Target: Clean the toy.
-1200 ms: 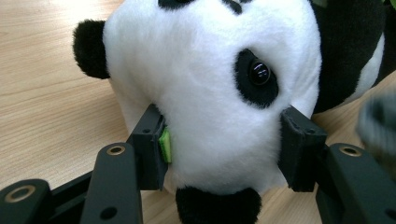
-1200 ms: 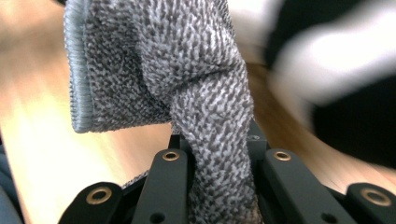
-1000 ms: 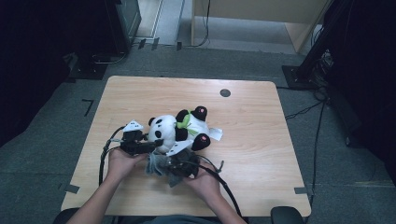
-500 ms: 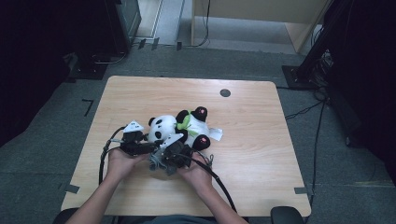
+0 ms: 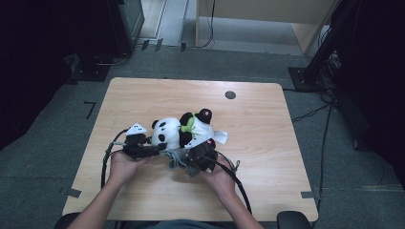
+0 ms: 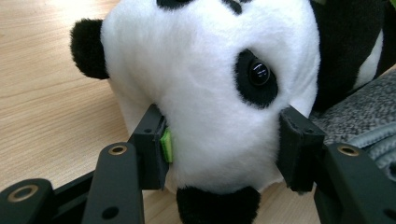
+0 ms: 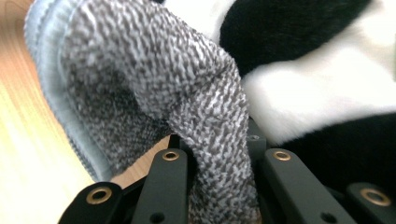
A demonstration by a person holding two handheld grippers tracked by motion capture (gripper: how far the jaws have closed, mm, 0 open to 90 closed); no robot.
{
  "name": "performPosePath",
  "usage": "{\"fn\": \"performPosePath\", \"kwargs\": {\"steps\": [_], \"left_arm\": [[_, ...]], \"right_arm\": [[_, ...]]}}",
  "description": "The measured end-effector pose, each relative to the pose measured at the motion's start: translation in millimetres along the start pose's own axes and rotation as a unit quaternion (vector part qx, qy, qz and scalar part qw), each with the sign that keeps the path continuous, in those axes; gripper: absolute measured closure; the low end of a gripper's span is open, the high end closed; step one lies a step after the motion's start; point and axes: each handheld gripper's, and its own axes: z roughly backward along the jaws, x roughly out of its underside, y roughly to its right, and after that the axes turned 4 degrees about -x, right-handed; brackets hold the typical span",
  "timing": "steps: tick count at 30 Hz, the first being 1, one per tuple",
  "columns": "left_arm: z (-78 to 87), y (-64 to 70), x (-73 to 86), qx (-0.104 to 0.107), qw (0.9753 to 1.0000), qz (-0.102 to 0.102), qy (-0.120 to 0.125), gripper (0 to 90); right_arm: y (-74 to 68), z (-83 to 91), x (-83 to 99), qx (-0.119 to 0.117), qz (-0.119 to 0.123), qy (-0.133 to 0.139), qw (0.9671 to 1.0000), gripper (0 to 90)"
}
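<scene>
pale wood table [image 5: 267, 157] on a grey floor, dark racks around it — near the person's edge lies a plush panda [image 5: 184, 129] on its side, head toward the left. left gripper [image 6: 224, 140] has its jaws spread wide around the panda's white head, one pad at each cheek, touching the fur without visibly squeezing it. right gripper [image 7: 219, 149] is pinched tight on a fold of grey knitted cloth [image 7: 140, 88], which sits right against the panda's black-and-white body — both hands close together at the toy.
</scene>
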Motion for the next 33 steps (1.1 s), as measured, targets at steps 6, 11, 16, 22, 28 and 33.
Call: {"fn": "performPosePath", "kwargs": {"steps": [6, 11, 16, 22, 28, 33], "left_arm": [[0.2, -1.5, 0.2, 0.004, 1.0000, 0.004, 0.000, 44.9], [-0.1, -0.7, -0.1, 0.003, 1.0000, 0.005, -0.001, 44.9], [-0.4, -0.1, -0.2, 0.003, 1.0000, 0.007, -0.001, 44.9], [-0.4, -1.1, 0.1, 0.006, 0.9999, 0.009, 0.001, 44.9], [-0.2, 0.2, 0.8, 0.002, 1.0000, 0.001, 0.002, 44.9], [-0.1, 0.5, 1.4, 0.002, 1.0000, -0.004, 0.004, 44.8]], "right_arm": [[7.8, 13.8, 10.1, 0.030, -0.003, -0.012, 0.9995, 78.4], [31.5, 31.0, 27.6, 0.020, -0.059, 0.000, 0.9981, 78.2], [45.0, 41.9, 35.0, 0.034, -0.076, 0.006, 0.9966, 78.1], [55.2, 49.2, 37.3, 0.043, -0.087, 0.009, 0.9952, 78.1], [68.6, 62.5, 42.0, 0.057, -0.103, 0.021, 0.9928, 78.2], [83.9, 71.3, 47.9, 0.062, -0.123, 0.035, 0.9898, 78.2]]}}
